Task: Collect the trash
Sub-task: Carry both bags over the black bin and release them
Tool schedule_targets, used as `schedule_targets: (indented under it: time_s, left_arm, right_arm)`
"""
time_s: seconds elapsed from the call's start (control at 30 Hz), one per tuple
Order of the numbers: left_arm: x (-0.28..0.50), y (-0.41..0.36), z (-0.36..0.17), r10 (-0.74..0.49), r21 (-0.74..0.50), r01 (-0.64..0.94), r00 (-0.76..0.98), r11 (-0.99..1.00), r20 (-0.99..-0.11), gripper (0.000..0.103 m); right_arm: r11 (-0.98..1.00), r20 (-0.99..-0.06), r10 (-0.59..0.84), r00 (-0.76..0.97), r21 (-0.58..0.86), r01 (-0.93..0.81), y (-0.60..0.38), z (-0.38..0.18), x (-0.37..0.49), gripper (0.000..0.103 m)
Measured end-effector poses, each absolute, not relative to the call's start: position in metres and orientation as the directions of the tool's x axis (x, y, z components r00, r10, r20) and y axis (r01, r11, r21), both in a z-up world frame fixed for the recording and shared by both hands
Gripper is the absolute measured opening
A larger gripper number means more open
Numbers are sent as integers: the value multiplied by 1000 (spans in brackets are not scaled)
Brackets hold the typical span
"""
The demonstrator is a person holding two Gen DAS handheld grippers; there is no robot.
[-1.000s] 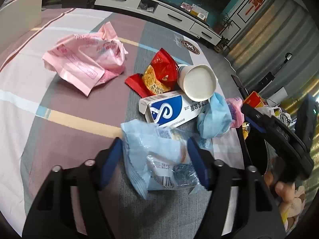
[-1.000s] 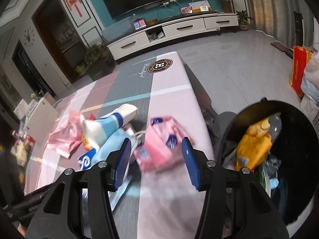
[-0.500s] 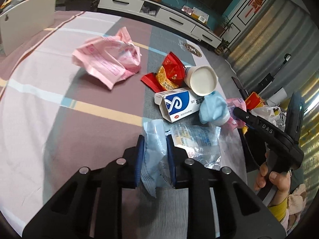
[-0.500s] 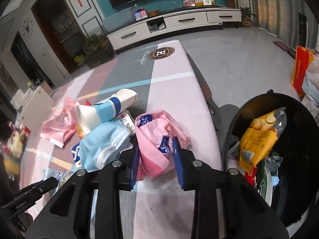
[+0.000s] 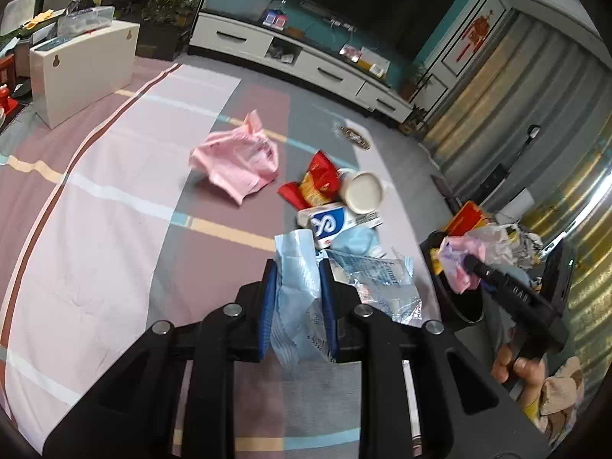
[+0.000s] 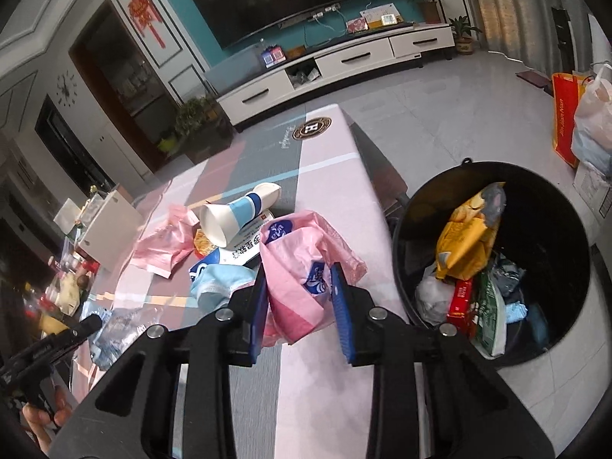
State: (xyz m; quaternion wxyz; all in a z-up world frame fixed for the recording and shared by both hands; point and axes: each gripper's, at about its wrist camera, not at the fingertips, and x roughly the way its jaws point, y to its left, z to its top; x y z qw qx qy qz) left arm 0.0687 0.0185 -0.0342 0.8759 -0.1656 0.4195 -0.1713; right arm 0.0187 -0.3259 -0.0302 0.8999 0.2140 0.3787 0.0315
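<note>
In the left wrist view, our left tool (image 5: 296, 267) is clamped on a blue wrapper (image 5: 296, 298), its blue pads pressed into the crumpled film from both sides. The wrapper's clear part spreads to the right of the tool. Just ahead of the fingertips lie a blue-and-white box (image 5: 336, 222) and a blue mask (image 5: 357, 239), with a white cup (image 5: 363, 191) and a red packet (image 5: 317, 183) touching the box beyond. Farther ahead and to the left sits a pink bag (image 5: 241, 160), apart from the pile, on the striped tabletop (image 5: 114, 199). To the far right we see the right tool (image 5: 468, 264) gripping pink plastic over the bin.

In the right wrist view, our right tool (image 6: 298, 269) is closed on a pink wrapper (image 6: 302, 267), which bulges up between the pads above the tabletop's edge. The black bin (image 6: 543, 229) stands to the right, below the tabletop, holding a yellow packet (image 6: 466, 241) and other litter. Ahead and left lie the cup (image 6: 233, 218), box (image 6: 244, 252) and mask (image 6: 218, 283).
</note>
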Motion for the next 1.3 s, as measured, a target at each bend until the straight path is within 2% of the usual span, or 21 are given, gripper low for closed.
schedule_targets:
  time_s: [0.27,0.57,1.07,1.3]
  left_arm:
    - [62,15,-3,-455,-441,195,636,876,-623,23]
    - [68,-37,18,-495,-402,298,624,866,-604,23]
    - [82,-175,23,-557,-308,487,533,817,-637,23]
    - [94,-250,4,-521,-212,547,505,810,-688,23]
  right_arm:
    - [888,-638,218,738,443,121,-339,-20,-6,32]
    - [859,-613,182,769,480,180,-372,-19,-27,32]
    - [786,-601,48,798,516,341,-448,-38,-68,33]
    - [768,-611,20,791,516,379,-466,-52,-73,33]
